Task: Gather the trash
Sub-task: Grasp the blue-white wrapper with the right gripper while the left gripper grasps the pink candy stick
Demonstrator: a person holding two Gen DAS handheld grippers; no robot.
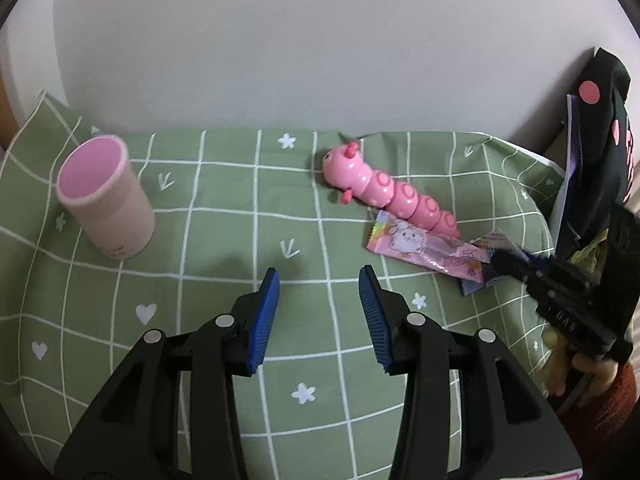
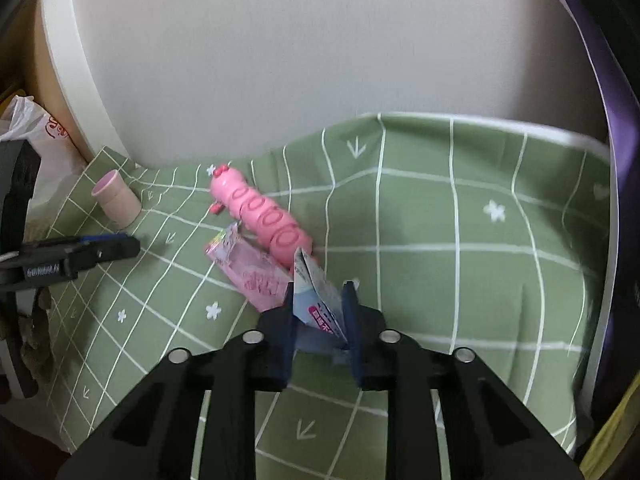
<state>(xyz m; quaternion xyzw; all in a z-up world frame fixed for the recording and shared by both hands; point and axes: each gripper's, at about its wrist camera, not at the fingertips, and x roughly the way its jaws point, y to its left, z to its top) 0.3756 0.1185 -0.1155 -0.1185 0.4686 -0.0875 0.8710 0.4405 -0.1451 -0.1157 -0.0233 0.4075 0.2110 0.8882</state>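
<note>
The desk is covered by a green cloth (image 1: 224,216) with white squares, hearts and little flowers on it. The left gripper (image 1: 319,280) hangs over the cloth with its blue jaws apart and nothing between them. The right gripper (image 2: 319,294) has its jaws pressed on a small blue and white wrapper (image 2: 316,296), which stands up on its edge between them. Seen from the left wrist, the tip of the right gripper (image 1: 505,261) is at the end of the wrappers, on top of that blue wrapper (image 1: 494,240). A pink wrapper (image 1: 424,250) with a cartoon animal on it lies flat on the cloth, just beside the blue one and touching it. A pink toy caterpillar (image 1: 390,192) lies right behind the pink wrapper, along its far side, with its head toward the wall. A pink cup (image 1: 106,196) stands upright far off on the left side of the cloth, well apart from the wrappers. A dark bag (image 1: 600,152) with pink dots stands at the right edge of the desk. A plain white wall (image 1: 320,48) is behind it all. In the right wrist view a white plastic bag (image 2: 36,136) shows at the far left, off the cloth.
</note>
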